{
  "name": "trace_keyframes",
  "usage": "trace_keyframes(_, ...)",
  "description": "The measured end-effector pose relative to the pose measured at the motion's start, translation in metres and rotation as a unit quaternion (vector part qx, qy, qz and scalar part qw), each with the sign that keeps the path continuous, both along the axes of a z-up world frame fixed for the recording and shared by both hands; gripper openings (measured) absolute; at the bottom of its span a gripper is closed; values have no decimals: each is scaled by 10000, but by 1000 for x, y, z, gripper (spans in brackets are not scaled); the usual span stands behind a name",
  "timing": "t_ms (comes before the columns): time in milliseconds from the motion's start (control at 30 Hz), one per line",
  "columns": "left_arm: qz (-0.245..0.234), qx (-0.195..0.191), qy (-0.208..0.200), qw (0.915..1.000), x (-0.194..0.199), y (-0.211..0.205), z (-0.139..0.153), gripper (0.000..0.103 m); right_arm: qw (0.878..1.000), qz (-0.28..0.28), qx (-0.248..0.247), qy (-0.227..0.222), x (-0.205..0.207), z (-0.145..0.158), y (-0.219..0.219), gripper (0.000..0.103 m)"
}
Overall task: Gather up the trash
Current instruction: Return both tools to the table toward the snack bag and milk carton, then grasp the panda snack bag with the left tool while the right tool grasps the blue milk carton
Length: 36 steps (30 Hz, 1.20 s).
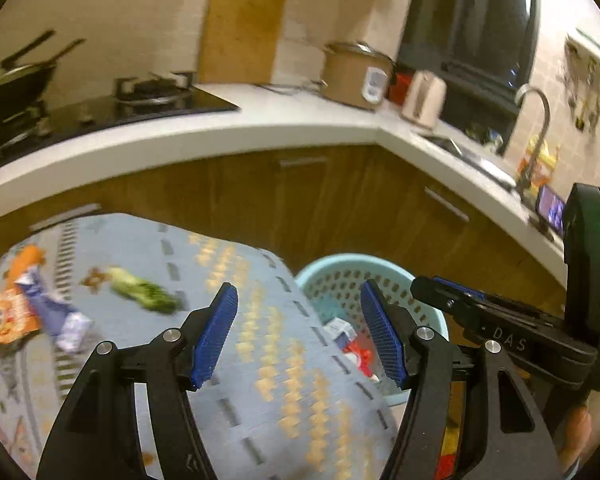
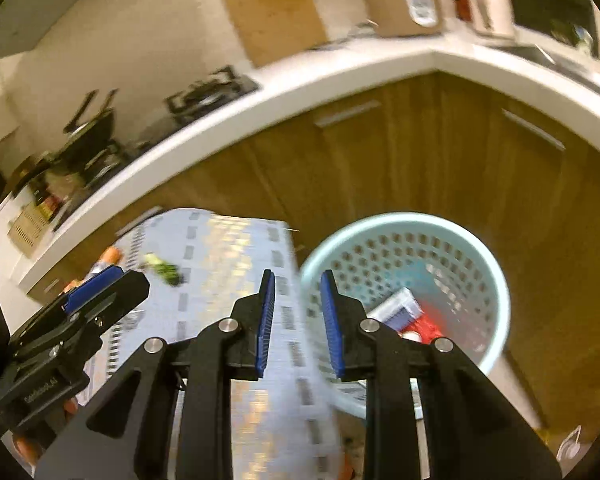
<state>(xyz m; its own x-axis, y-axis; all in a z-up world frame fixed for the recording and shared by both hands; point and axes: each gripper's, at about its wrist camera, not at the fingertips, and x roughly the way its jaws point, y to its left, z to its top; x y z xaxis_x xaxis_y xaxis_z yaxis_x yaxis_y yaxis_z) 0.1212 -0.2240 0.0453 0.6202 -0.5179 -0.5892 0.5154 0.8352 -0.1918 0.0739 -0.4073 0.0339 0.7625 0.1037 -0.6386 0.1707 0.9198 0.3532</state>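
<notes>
Hovering beside the pale-blue basket (image 2: 496,280), which already holds some wrappers, both claws are empty: left gripper (image 1: 298,332) spread wide, right gripper (image 2: 298,320) parted narrowly. Remaining trash, a green scrap (image 1: 144,294) and orange packet (image 1: 4,316), lies left of the basket on the patterned cloth (image 1: 260,360); reaching there likely comes next.

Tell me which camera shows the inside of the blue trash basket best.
The right wrist view: the basket shows its full rim and its inside, with red and white trash at the bottom. In the left wrist view the basket is partly hidden behind the left gripper and the patterned cloth.
</notes>
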Motion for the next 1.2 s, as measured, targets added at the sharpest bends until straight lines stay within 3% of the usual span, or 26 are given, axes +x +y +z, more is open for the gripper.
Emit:
trace_keyframes(300,1041,-109,-237,9942,-24,130,37,62,9959,824,-234,-277,4,33,101,21)
trace_keyframes(500,1802,-42,-187,9834,-25,220,33,62,9885,1395,-512,-281,16,35,172,21)
trace_keyframes(567,2011,-136,-61,9795,-19,250,27,62,9862,1525,-585,-272,22,32,190,25)
trace_keyframes(700,2252,-169,316,9737,4,296,3,60,9817,1728,-753,-291,45,20,222,51)
trace_keyframes(867,2214,-341,942,9700,41,316,-38,60,9745,2016,-981,-41,89,-6,254,52)
trace_keyframes(1067,2313,6,1187,9656,83,291,-69,60,9683,2226,-1122,129,125,-29,265,55)
trace_keyframes(1200,2429,-10,1372,9603,101,286,-84,56,9628,2426,-1170,204,139,-40,269,56)
